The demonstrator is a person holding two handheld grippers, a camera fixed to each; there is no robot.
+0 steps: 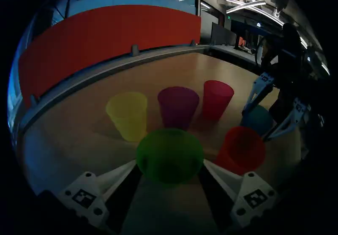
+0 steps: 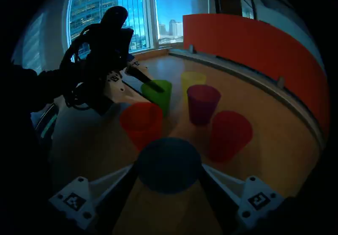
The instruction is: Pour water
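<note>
**Both tongs have a cup in them**

The left tongs (image 1: 170, 163) are closed about cup-wide on the green cup (image 1: 170, 152), with a finger pressed against each side of it. It's the same on the other side: the right tongs (image 2: 169, 166) clamp the blue cup (image 2: 169, 173) between both fingers. (It's pretty dim in here, so we can't tell if either cup has water in it, or if they're lifted off the table.)

From the left gripper view, the orange-red cup (image 1: 241, 149) stands just beside the green one on its right. Behind them there's a row of three: the yellow cup (image 1: 127, 114), the purple cup (image 1: 178, 106) and the pink cup (image 1: 216, 99), all upright and a little apart from each other. We see the blue cup near the orange-red one.

Everything's on a wooden table (image 1: 80, 137). A red partition (image 1: 110, 36) runs along its far edge, and in the right gripper view there are big windows (image 2: 126, 11) behind the left tongs.
</note>
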